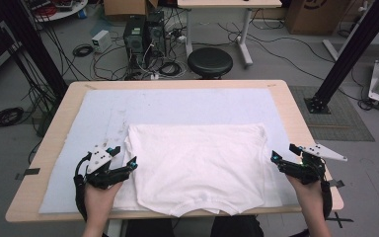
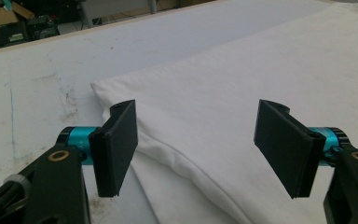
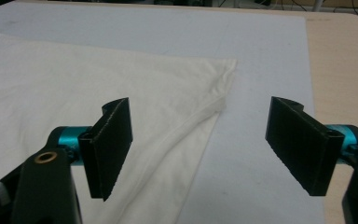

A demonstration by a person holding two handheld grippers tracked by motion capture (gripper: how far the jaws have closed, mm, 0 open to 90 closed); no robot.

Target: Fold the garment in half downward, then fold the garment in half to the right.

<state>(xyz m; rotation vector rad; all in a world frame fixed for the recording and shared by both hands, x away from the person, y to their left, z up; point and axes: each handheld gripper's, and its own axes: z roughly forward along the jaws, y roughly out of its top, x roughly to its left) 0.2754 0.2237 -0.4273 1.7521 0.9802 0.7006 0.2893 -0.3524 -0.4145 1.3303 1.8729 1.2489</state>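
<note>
A white folded T-shirt [image 1: 197, 165] lies flat on a pale blue mat [image 1: 177, 103], its collar toward the near table edge. My left gripper [image 1: 124, 160] hovers at the shirt's left edge, open, jaws wide apart over the folded side [image 2: 196, 140]. My right gripper [image 1: 282, 159] sits at the shirt's right edge, open too, its jaws straddling the shirt's folded right border [image 3: 200, 116] and the bare mat [image 3: 251, 140]. Nothing is held between either pair of jaws.
The wooden table [image 1: 301, 113] carries the mat. Beyond its far edge stand a black round stool [image 1: 209, 61], computer towers [image 1: 143, 37] with tangled cables, and black frame posts [image 1: 345, 54] at either side.
</note>
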